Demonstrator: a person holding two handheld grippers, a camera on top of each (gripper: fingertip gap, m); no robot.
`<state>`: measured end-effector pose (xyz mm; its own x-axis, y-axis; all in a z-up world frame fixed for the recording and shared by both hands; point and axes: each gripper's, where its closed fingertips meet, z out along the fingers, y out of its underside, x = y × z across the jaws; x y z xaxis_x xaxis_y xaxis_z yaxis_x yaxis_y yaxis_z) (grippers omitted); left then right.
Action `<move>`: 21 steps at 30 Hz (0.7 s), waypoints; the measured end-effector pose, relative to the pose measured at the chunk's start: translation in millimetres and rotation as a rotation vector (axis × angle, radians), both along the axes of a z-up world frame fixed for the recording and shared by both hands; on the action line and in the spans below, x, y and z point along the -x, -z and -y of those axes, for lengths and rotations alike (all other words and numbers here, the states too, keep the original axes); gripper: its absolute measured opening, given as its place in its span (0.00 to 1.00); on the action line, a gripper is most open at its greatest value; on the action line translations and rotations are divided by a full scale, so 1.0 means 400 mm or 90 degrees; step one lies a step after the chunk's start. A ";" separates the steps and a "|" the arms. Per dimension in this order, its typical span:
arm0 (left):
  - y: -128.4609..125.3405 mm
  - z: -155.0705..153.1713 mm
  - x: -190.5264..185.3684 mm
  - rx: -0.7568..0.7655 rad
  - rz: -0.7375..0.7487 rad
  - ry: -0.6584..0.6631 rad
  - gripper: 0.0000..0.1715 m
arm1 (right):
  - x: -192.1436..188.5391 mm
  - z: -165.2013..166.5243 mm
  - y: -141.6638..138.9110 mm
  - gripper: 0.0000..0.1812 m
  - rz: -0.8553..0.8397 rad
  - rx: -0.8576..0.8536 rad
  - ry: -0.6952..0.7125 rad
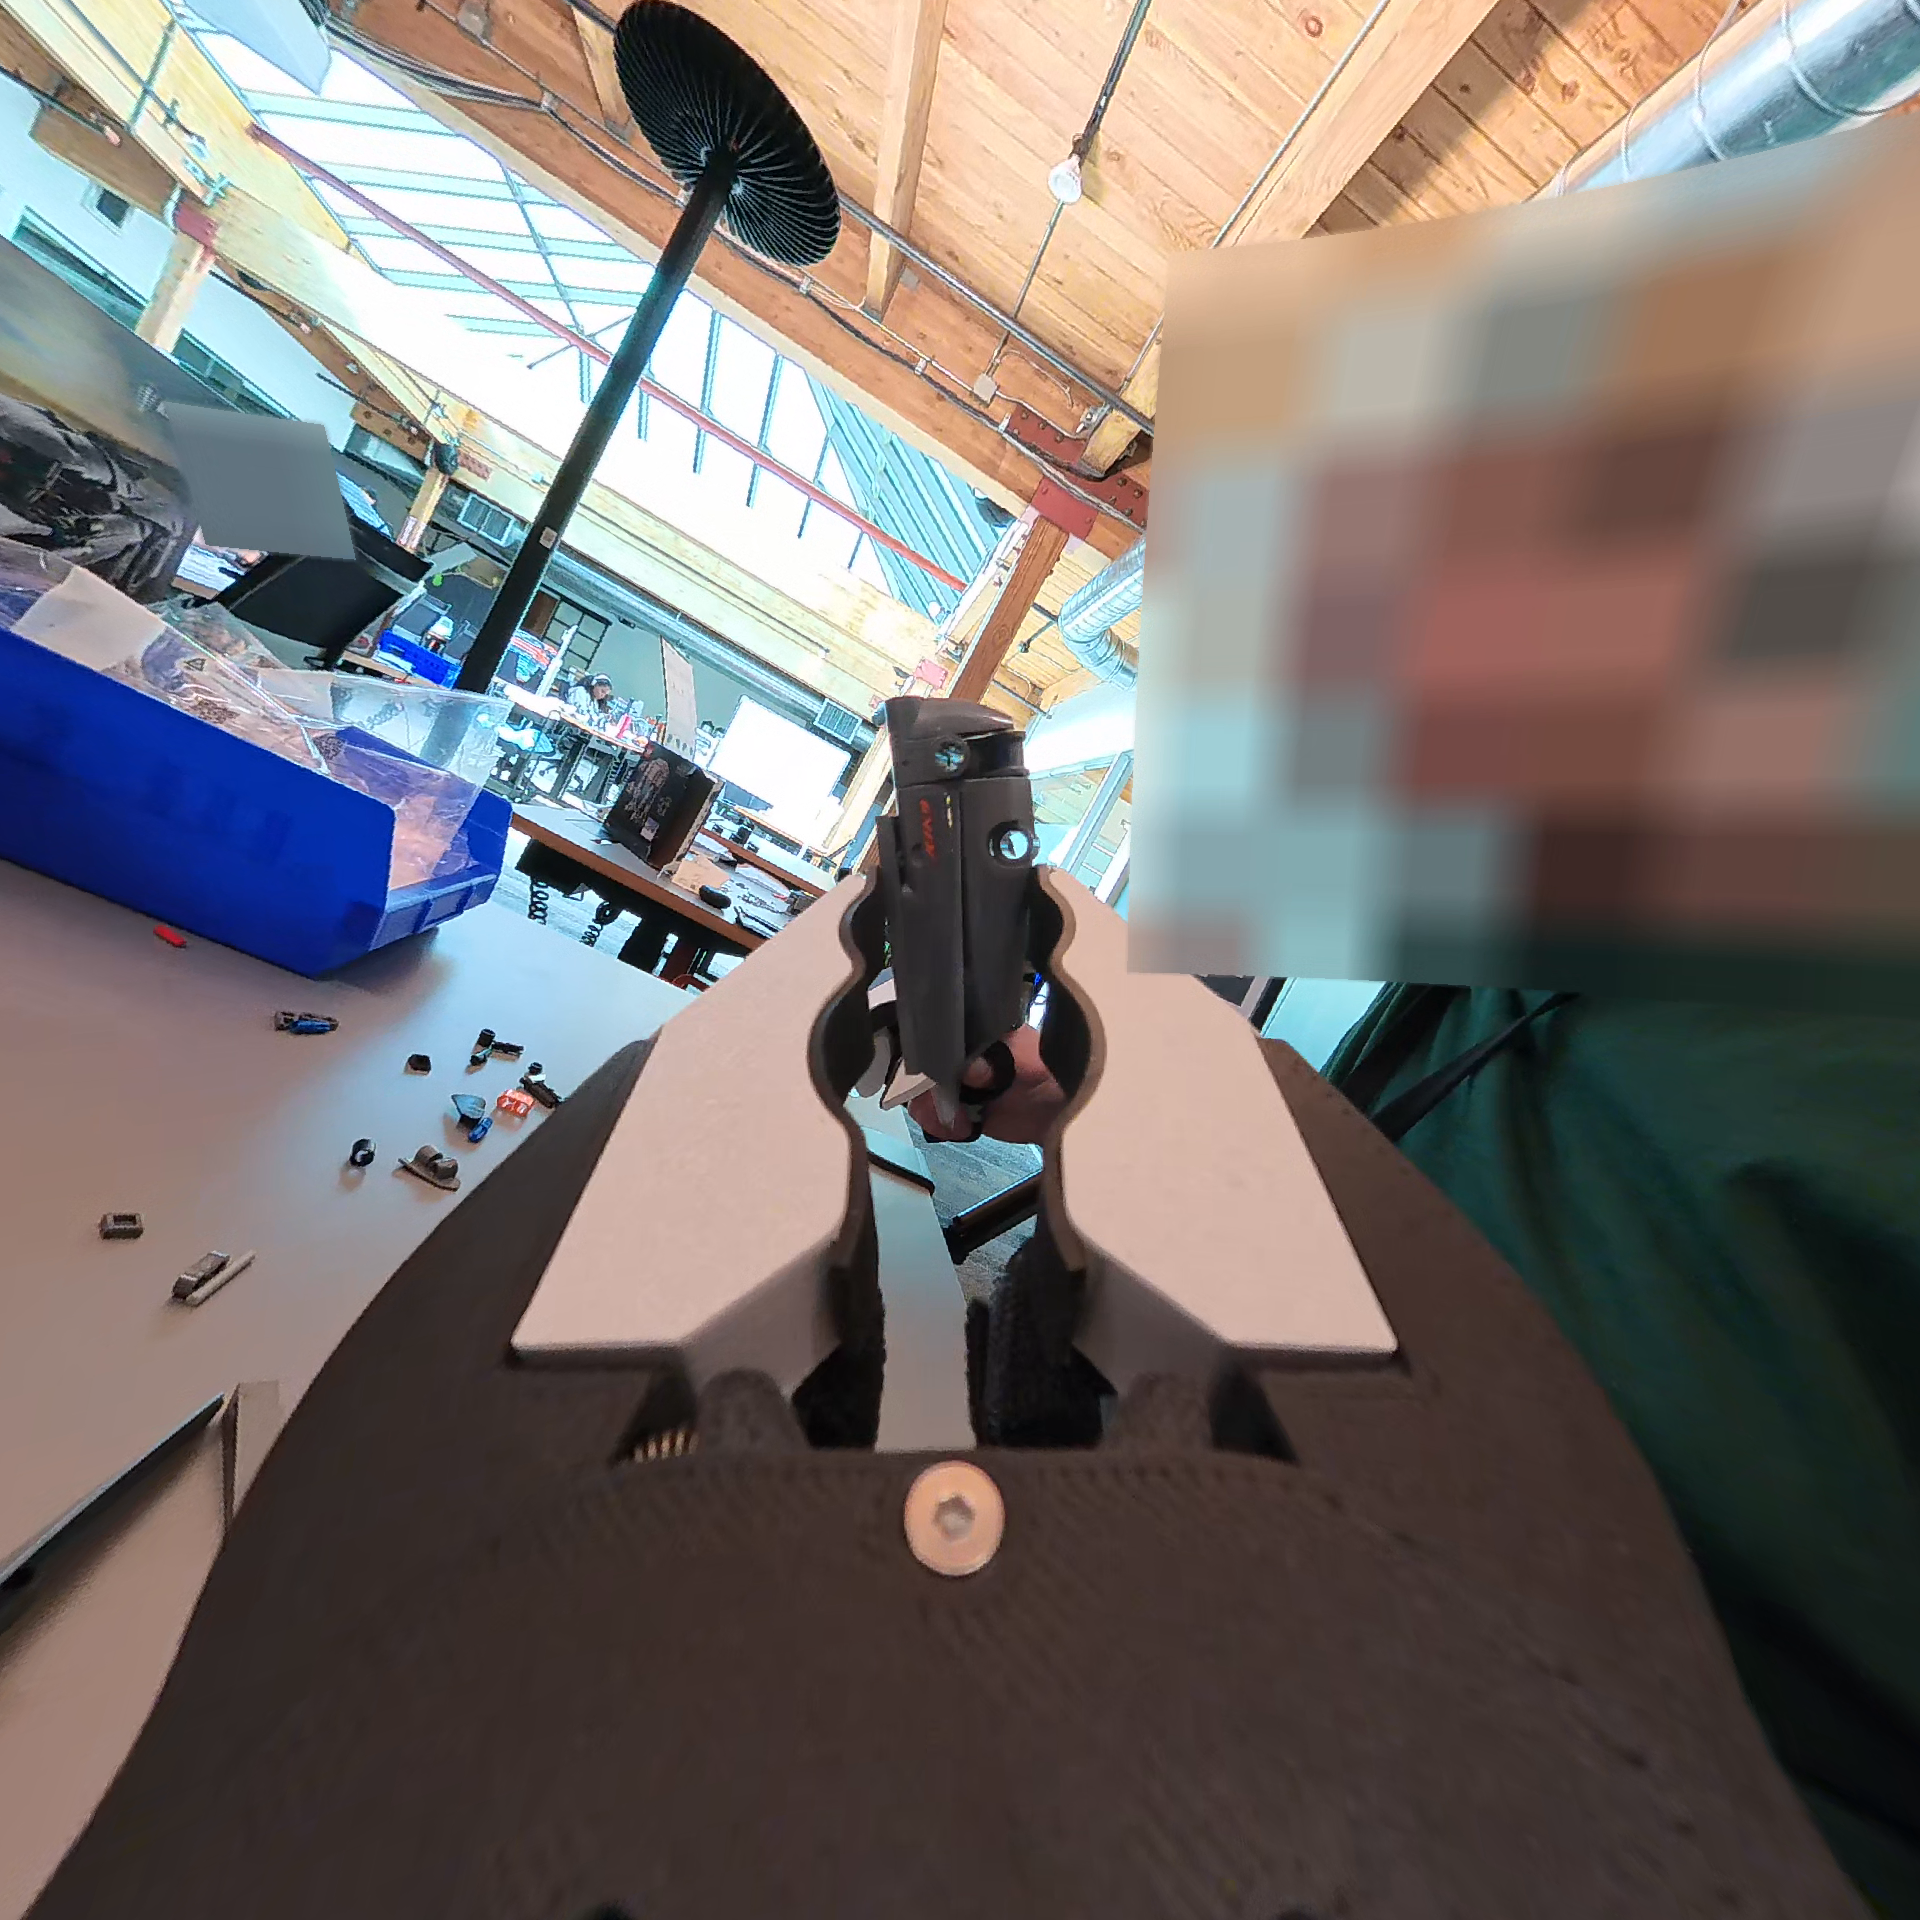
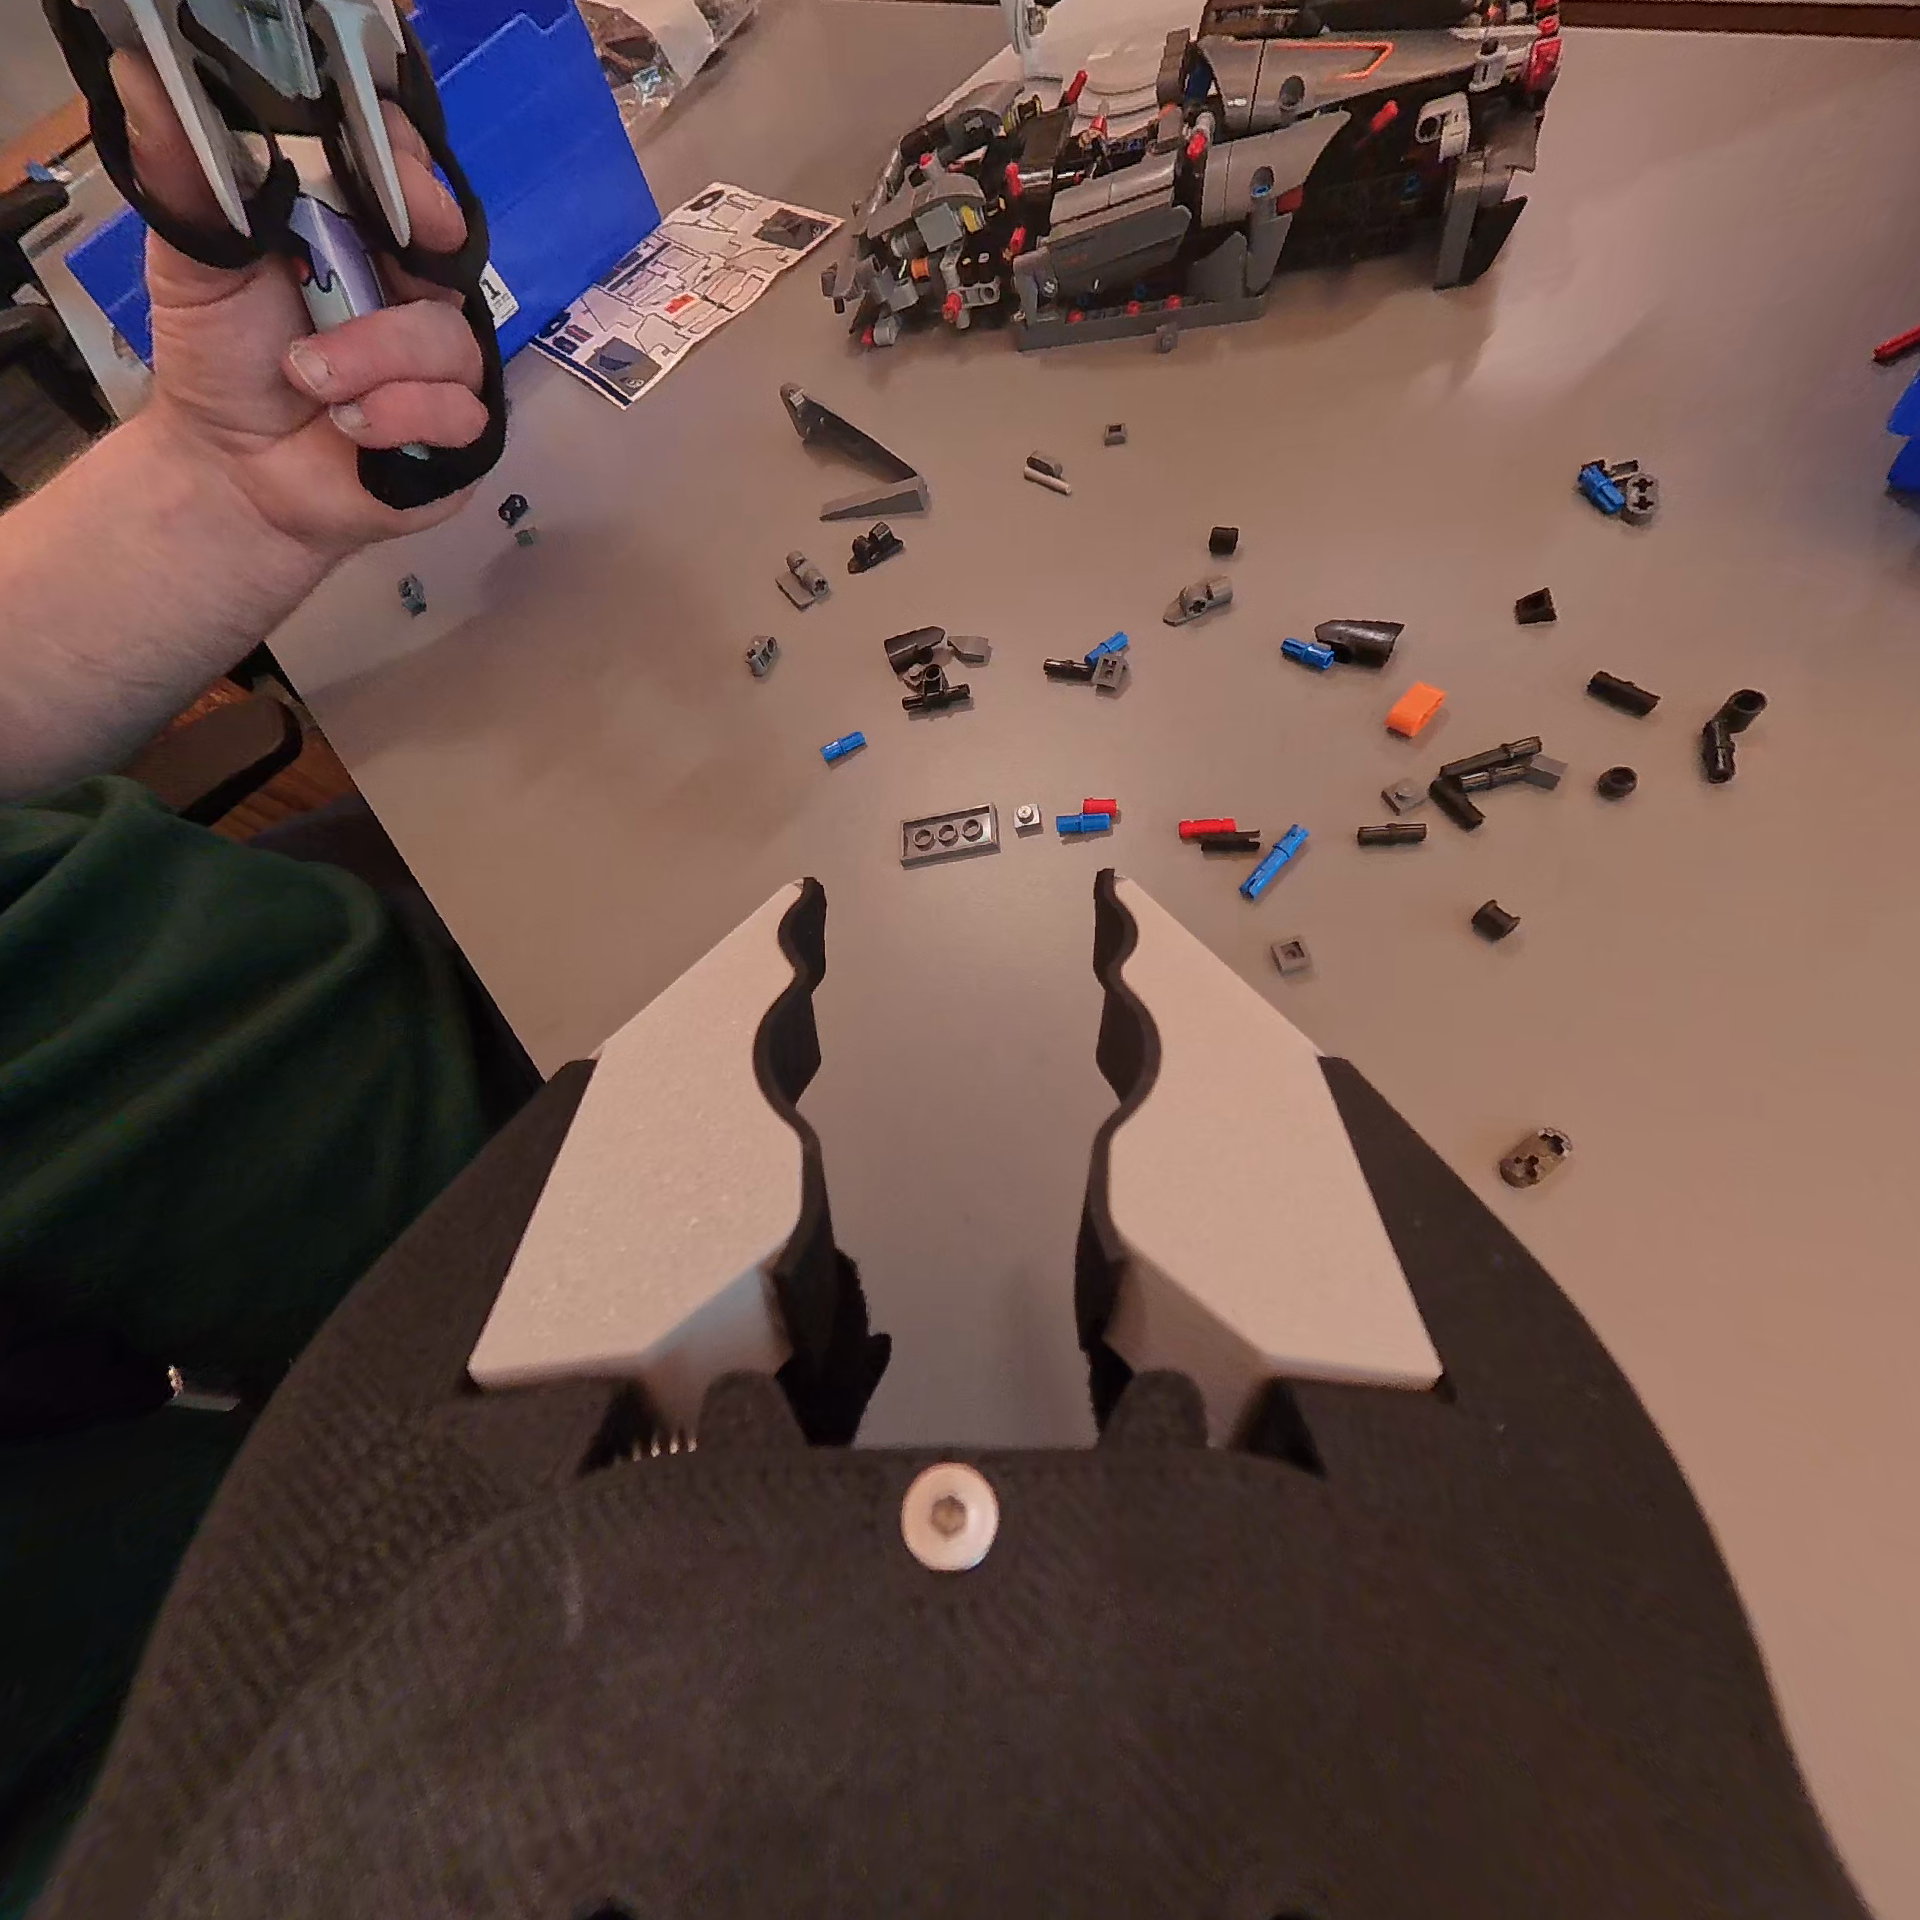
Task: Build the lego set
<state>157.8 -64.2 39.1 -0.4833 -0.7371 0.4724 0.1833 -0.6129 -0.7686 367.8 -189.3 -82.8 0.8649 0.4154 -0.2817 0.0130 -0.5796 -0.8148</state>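
Observation:
My left gripper [image 1: 956, 894] is tilted up off the table and shut on a dark grey lego sub-assembly [image 1: 961, 831] with red marks, held upright between its fingers. It also shows in the right wrist view [image 2: 281, 114] at the top left, held by a hand. My right gripper [image 2: 956, 888] is open and empty, hovering over the grey table [image 2: 623, 831]. Just beyond its fingertips lie a dark grey plate [image 2: 949, 833] and small blue and red pins [image 2: 1086, 819]. The partly built dark grey and black lego model [image 2: 1195, 187] stands at the back.
Many loose pieces are scattered across the table, among them an orange piece [image 2: 1415, 709] and a long dark wedge [image 2: 852, 447]. An instruction sheet [image 2: 686, 286] lies left of the model. A blue bin [image 1: 208, 821] holding plastic bags stands at the left. A person in green sits close. The grippers' ends are close to 30 centimetres from one another. To reach the dark grey plate [image 2: 949, 833] in a straight line is about 11 centimetres for my right fingers, about 25 centimetres for my left.

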 end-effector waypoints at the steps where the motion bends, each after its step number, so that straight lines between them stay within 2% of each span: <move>1: 0.001 0.001 -0.001 -0.001 -0.001 0.000 0.15 | 0.000 0.000 0.000 0.28 0.000 0.000 0.000; 13: -0.001 0.031 -0.024 -0.003 0.005 0.016 0.14 | -0.006 0.000 0.002 0.28 0.000 0.002 0.003; 21: 0.001 0.067 -0.055 -0.053 -0.007 0.020 0.14 | 0.006 -0.014 0.015 0.29 0.011 0.001 0.000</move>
<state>179.8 -90.9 38.5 -0.5014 -0.7591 0.4152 0.1564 -0.5515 -0.8194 365.6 -183.6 -88.8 0.8697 0.4153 -0.2669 0.0277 -0.5808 -0.8136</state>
